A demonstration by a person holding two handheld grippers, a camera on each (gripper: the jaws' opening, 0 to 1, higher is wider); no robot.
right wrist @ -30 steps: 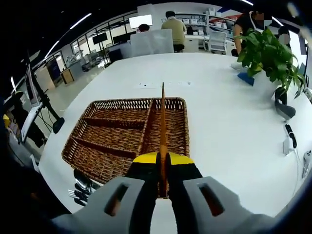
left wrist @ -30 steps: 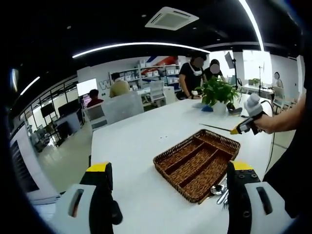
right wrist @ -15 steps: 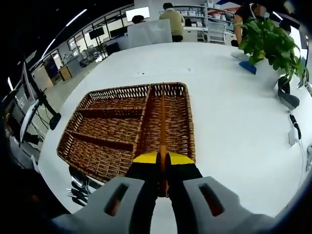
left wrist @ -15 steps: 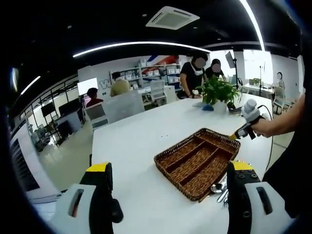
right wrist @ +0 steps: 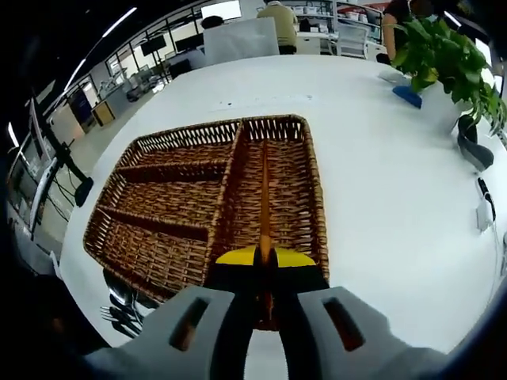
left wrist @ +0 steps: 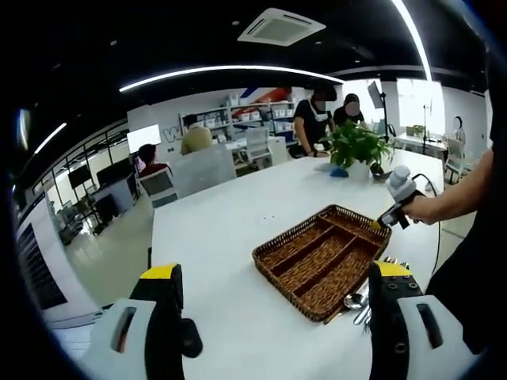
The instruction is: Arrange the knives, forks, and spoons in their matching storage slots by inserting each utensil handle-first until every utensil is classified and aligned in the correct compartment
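Knife (right wrist: 264, 198) sits clamped in the right gripper (right wrist: 265, 265), lined up over the long right slot of the wicker tray (right wrist: 142, 241) for a straight handle-first slide, while the left gripper (left wrist: 273, 317) waits spread and empty, remaining cutlery (right wrist: 119, 305) just beside the tray's near-left edge

One wicker tray (right wrist: 198, 202), four compartments; one utensil (right wrist: 264, 198) held above it; one potted plant (left wrist: 355, 147); utensil pile (right wrist: 119, 305), count unclear.
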